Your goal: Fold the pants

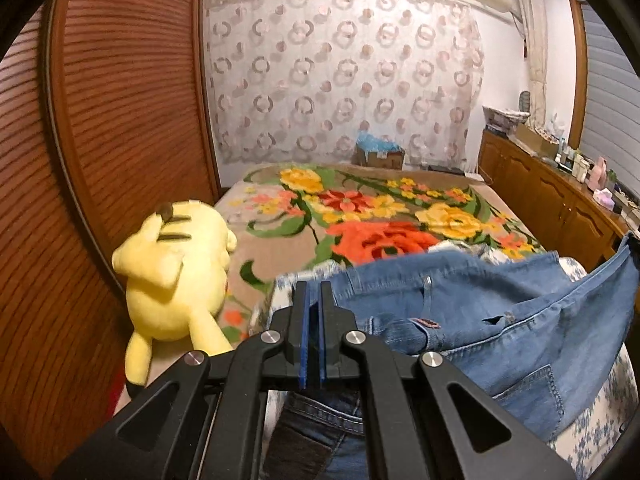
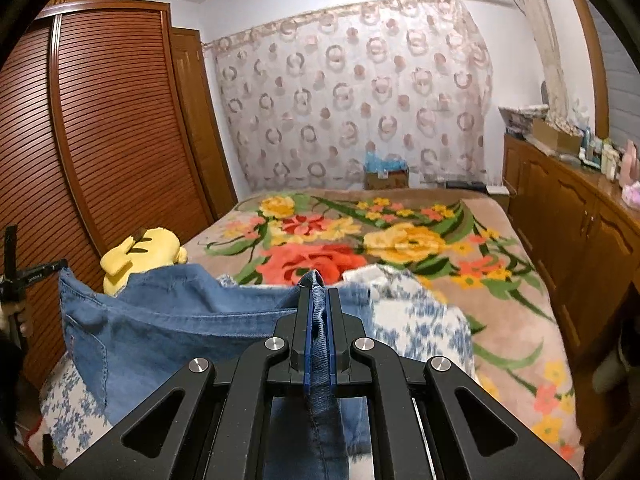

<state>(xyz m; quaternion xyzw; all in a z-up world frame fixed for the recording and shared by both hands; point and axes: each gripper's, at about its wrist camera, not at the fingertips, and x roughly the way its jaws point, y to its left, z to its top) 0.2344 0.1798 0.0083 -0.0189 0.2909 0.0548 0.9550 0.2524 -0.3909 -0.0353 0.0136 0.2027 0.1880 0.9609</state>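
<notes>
Blue denim pants [image 1: 460, 304] hang stretched between my two grippers above the near end of the bed. My left gripper [image 1: 314, 292] is shut, and denim shows just under its pads; from the right wrist view it [image 2: 40, 274] grips the pants' left corner. My right gripper [image 2: 319, 300] is shut on a fold of the pants [image 2: 180, 312], with the denim pinched between its blue pads and trailing down below. The pants' far right corner rises out of frame at the edge of the left wrist view.
A floral blanket [image 1: 380, 208] covers the bed. A yellow plush toy [image 1: 176, 276] lies at its left edge by the slatted wardrobe [image 1: 100, 140]. A white-and-blue flowered cloth [image 2: 420, 320] lies under the pants. A wooden cabinet [image 2: 568, 220] lines the right wall.
</notes>
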